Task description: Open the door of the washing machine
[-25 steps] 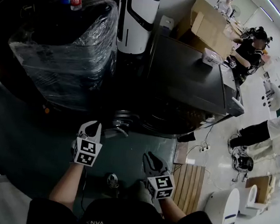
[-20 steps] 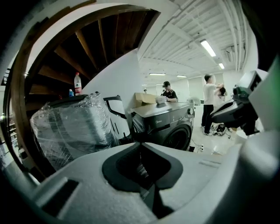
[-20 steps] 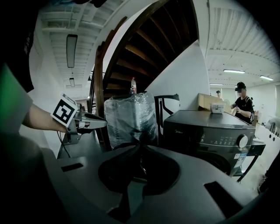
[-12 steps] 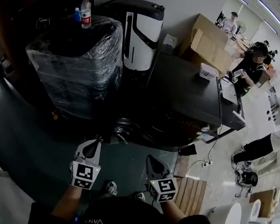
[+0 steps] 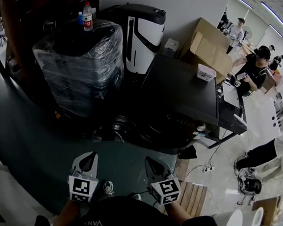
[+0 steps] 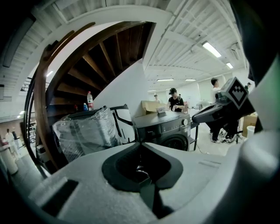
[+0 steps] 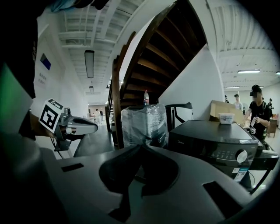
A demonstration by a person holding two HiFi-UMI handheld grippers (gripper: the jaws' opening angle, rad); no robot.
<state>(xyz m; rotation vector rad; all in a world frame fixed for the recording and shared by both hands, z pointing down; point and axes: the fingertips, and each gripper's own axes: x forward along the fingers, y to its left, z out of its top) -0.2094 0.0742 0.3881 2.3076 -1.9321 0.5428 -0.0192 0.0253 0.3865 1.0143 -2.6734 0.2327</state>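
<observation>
The dark washing machine [image 5: 182, 91] stands in the middle of the head view with its front toward me. Its round door [image 6: 176, 142] shows low on the front in the left gripper view. A round rim [image 5: 118, 127] sits at the machine's front left corner; whether the door stands ajar I cannot tell. My left gripper [image 5: 89, 160] and right gripper [image 5: 152, 164] hang side by side well short of the machine. Both are shut with nothing between the jaws. Each shows in the other's view: the right gripper [image 6: 218, 111] and the left gripper [image 7: 70, 124].
A plastic-wrapped bulky object [image 5: 80, 55] with a bottle [image 5: 87, 15] on top stands left of the machine, next to a white and black appliance [image 5: 143, 34]. A small white box [image 5: 206, 72] lies on the machine. Cardboard boxes [image 5: 207, 39], people and a wooden pallet [image 5: 189, 190] are at right.
Both grippers have drawn back from the machine's front toward my body and risen. The head view has lifted, showing more of the room.
</observation>
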